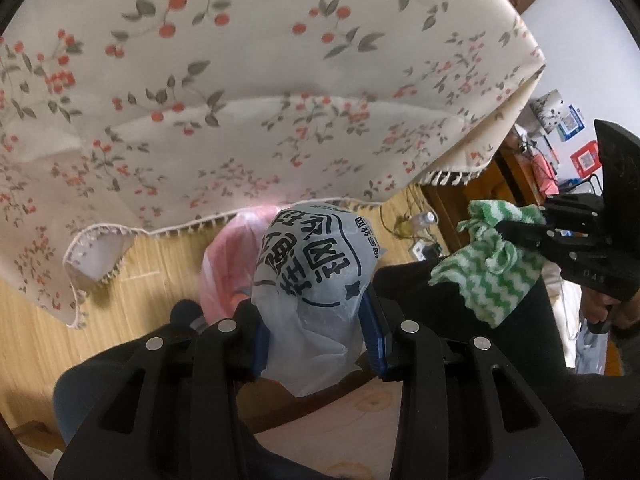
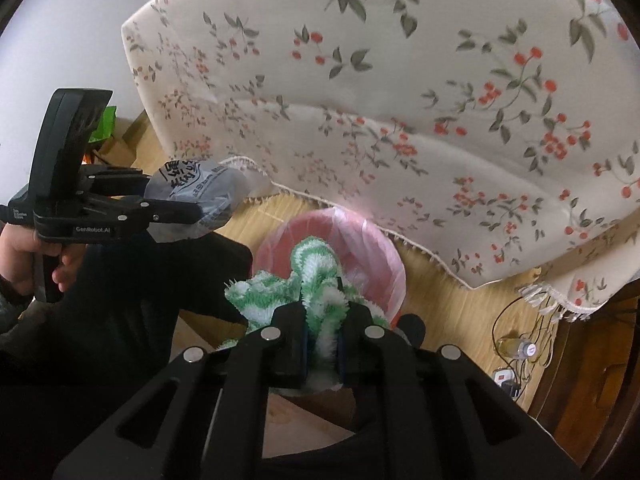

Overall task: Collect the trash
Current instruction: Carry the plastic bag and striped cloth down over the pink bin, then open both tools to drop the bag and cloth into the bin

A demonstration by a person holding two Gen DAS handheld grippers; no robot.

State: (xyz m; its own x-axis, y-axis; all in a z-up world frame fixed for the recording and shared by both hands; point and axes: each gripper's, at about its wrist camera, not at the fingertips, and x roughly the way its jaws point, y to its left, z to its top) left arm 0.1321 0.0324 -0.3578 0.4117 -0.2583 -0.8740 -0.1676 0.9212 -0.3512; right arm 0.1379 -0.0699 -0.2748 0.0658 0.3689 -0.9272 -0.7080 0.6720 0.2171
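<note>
Left-wrist view shows my left gripper [image 1: 316, 328] clamped on a printed plastic wrapper [image 1: 316, 268] — my right gripper [image 2: 322, 344] pinches a green-striped cloth [image 2: 316, 280] above the pink-lined bin [image 2: 372, 248].

two tongs [image 1: 316, 344], one printed plastic bag [image 1: 320, 256], one green-striped cloth [image 2: 320, 280], one pink bin [image 2: 376, 248], one floral tablecloth [image 1: 280, 80]

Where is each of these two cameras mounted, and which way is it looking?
Left wrist view: sits on the left gripper, looking steeply down along its fingers past the printed plastic bag they clamp, toward the pink-lined bin; the right gripper shows at right.
Right wrist view: sits on the right gripper, looking down past its green-and-white cloth into the bin; the left gripper and a hand show at left.
Shared: floral tablecloth, bin, wooden floor, both grippers.
</note>
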